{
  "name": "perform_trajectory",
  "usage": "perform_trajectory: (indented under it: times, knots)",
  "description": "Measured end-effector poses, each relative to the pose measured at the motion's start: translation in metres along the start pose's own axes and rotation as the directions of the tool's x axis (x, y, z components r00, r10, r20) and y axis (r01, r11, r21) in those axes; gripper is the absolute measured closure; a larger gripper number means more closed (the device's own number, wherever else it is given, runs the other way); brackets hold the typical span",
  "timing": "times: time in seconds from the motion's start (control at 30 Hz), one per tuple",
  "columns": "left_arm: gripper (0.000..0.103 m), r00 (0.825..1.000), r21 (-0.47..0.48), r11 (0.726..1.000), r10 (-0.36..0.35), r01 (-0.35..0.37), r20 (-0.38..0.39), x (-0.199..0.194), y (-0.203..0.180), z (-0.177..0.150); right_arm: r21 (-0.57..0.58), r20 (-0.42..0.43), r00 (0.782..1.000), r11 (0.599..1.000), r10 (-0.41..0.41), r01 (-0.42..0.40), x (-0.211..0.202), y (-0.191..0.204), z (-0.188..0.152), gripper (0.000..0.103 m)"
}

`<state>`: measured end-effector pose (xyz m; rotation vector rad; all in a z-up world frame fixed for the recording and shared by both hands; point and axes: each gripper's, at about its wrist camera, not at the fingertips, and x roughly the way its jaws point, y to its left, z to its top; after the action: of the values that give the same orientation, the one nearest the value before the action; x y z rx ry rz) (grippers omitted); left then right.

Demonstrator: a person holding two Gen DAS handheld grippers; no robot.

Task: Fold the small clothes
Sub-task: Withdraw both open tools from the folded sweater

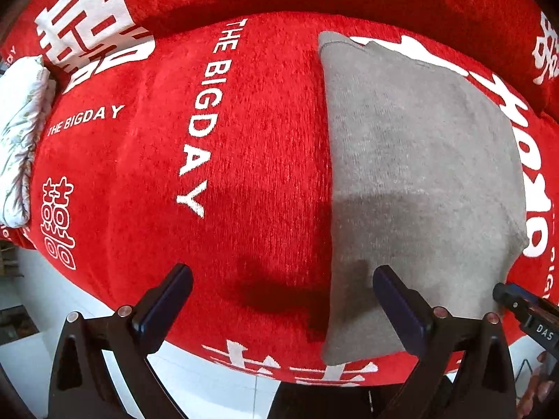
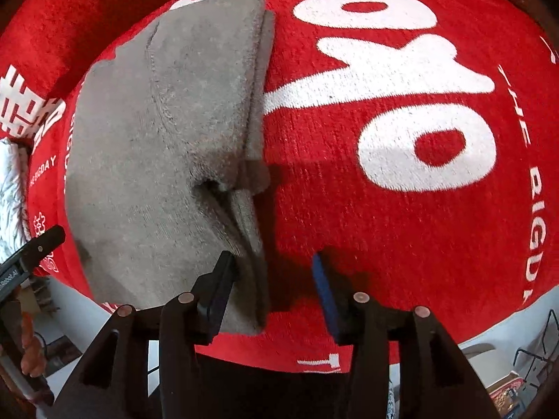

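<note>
- The grey garment (image 1: 419, 160) lies folded into a tall rectangle on a red cover (image 1: 251, 146) printed with white lettering, including "THE BIGDAY"
- In the left wrist view, the garment's long straight edge runs top to bottom just right of centre; its right side sits over the large white characters of the cover
- The left claw (image 1: 283, 309) points down at the cover with its jaws spread wide and nothing between them; the left finger hangs over bare red fabric, the right finger over the garment's lower part
- The tip of the right claw (image 1: 503, 291) shows at the right edge of that view, near the garment's lower right corner
- In the right wrist view, the garment (image 2: 157, 132) shows stacked layers along its right edge, with a puckered fold about halfway down that edge
- The right claw (image 2: 274, 272) stands partly apart; its left finger touches the garment's near right edge, a flap of that edge hangs in the gap, and its right finger (image 2: 325, 289) is clear of the cloth, over red cover
- Its pads are not pressed together on the fabric
- A white patterned bundle (image 1: 21, 139) rests at the cover's far left edge
- Pale floor (image 1: 216, 384) shows beyond the near edge of the cover
</note>
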<state>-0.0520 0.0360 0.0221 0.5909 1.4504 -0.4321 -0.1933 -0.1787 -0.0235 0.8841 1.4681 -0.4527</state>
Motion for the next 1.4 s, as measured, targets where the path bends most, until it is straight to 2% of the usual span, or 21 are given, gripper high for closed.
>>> perform_trajectory:
  times: [0.23,0.4,0.5,0.6,0.77,0.87,1.03,1.2,1.3,1.4]
  knots:
    - [0.0,0.999,0.008,0.999,-0.033,0.033,-0.019,-0.001,-0.005,-0.002,0.042,-0.007,1.0,0.999,0.023,-0.023,-0.014,-0.011,0.0,0.054]
    - [0.0,0.999,0.007,0.999,-0.04,0.04,-0.027,-0.001,-0.007,-0.003,0.099,0.09,0.989,0.987,0.121,-0.13,-0.038,-0.013,0.006,0.052]
    - [0.0,0.998,0.005,0.999,-0.047,0.047,-0.031,-0.003,-0.007,-0.002,0.14,0.123,0.977,0.972,0.173,-0.19,-0.043,-0.013,0.016,0.052]
    - [0.0,0.999,0.01,0.999,-0.045,0.045,-0.029,-0.005,-0.008,-0.003,0.175,0.125,0.973,0.961,0.196,-0.216,-0.04,-0.013,0.027,0.052]
    - [0.0,0.998,0.016,0.999,-0.045,0.046,-0.037,-0.008,-0.011,-0.004,0.18,0.056,0.993,0.977,0.105,-0.113,-0.021,-0.002,0.041,0.052]
    - [0.0,0.998,0.018,0.998,-0.056,0.057,-0.038,-0.014,-0.01,-0.003,0.182,0.047,0.994,0.978,0.095,-0.102,-0.024,-0.004,0.041,0.048]
    - [0.0,0.998,0.037,0.997,-0.06,0.061,-0.029,-0.027,-0.014,-0.002,0.074,0.052,0.997,0.995,0.06,-0.064,-0.047,0.013,0.035,0.045]
    - [0.0,0.997,0.049,0.996,-0.073,0.074,-0.014,-0.044,-0.017,-0.003,-0.011,0.062,0.998,0.999,0.032,-0.031,-0.068,0.033,0.025,0.034]
    - [0.0,0.997,0.053,0.995,-0.083,0.084,-0.003,-0.055,-0.018,-0.003,-0.048,0.079,0.997,0.999,0.005,-0.001,-0.081,0.043,0.017,0.024]
    - [0.0,0.996,0.06,0.994,-0.089,0.088,0.007,-0.063,-0.018,-0.003,-0.078,0.108,0.994,0.996,-0.03,0.038,-0.093,0.053,0.012,0.022]
